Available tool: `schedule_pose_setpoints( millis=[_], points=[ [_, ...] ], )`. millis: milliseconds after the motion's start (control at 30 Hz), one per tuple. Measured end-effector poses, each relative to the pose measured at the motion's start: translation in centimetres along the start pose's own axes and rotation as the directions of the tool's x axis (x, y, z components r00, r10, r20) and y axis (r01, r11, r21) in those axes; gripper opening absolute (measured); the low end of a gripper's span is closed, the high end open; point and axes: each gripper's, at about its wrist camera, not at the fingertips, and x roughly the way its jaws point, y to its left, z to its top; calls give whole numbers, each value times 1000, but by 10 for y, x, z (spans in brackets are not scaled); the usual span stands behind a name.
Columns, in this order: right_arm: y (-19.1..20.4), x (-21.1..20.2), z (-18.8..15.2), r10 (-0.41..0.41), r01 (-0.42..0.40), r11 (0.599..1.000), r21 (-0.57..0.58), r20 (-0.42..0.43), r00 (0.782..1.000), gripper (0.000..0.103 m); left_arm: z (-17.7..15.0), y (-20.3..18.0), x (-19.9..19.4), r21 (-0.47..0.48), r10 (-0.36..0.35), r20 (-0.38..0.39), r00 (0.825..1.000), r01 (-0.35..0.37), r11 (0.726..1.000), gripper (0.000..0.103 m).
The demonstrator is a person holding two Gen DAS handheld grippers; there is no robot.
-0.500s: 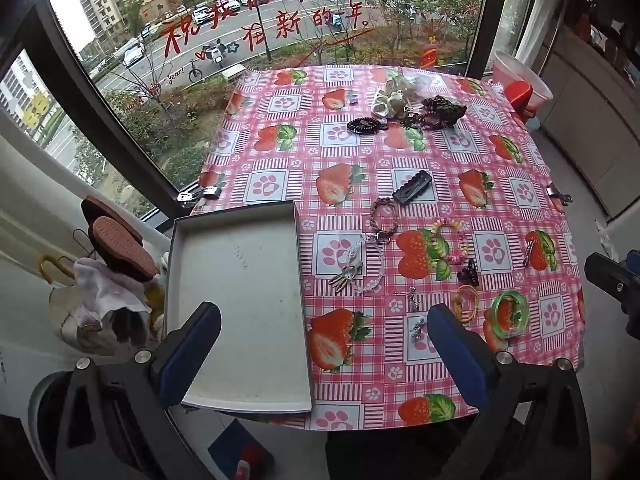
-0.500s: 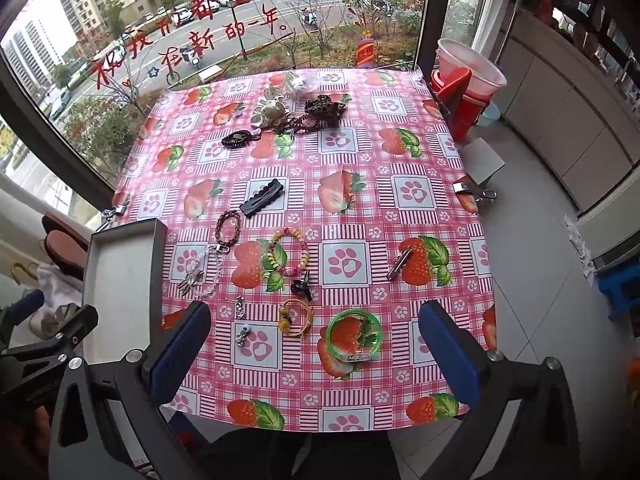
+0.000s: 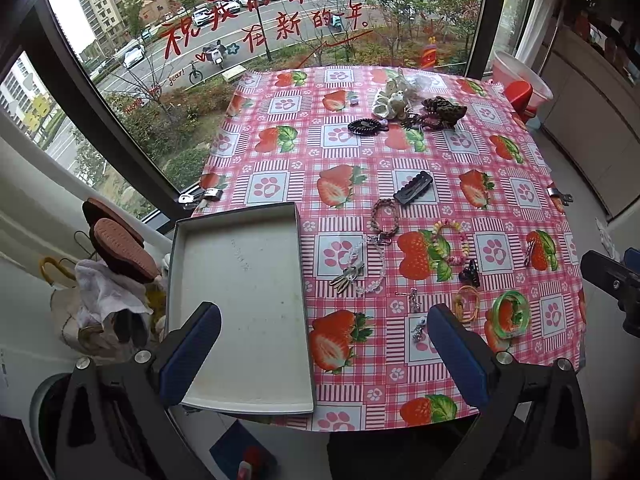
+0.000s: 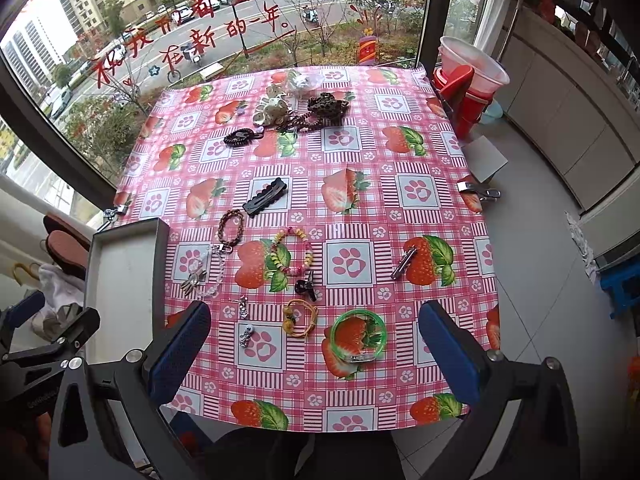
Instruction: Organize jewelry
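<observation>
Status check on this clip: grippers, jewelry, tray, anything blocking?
Left gripper and right gripper open, holding nothing, above the table's near edge. Grey tray has nothing in it; green bangle and beaded bracelet lie on the tablecloth. Nothing blocking.

Pink-and-white checked tablecloth (image 4: 360,152) — red strawberries with green leaves, pink paw prints. Near edge: a translucent green bangle (image 4: 359,334), a yellow bracelet (image 4: 300,317), a pastel bead bracelet (image 4: 292,252) (pink, yellow, green). Left — a grey tray (image 3: 240,292), off-white inside. Blue gripper pads (image 4: 180,350).
</observation>
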Motion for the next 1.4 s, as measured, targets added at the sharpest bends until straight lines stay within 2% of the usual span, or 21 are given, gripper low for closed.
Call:
schedule_pose_setpoints(
  millis=[1400],
  points=[
    [13,6,1,14,-14,1000,-7,-6,1000,103,-1,2,-1,1,-3,-5,1000,3,1000,103]
  ],
)
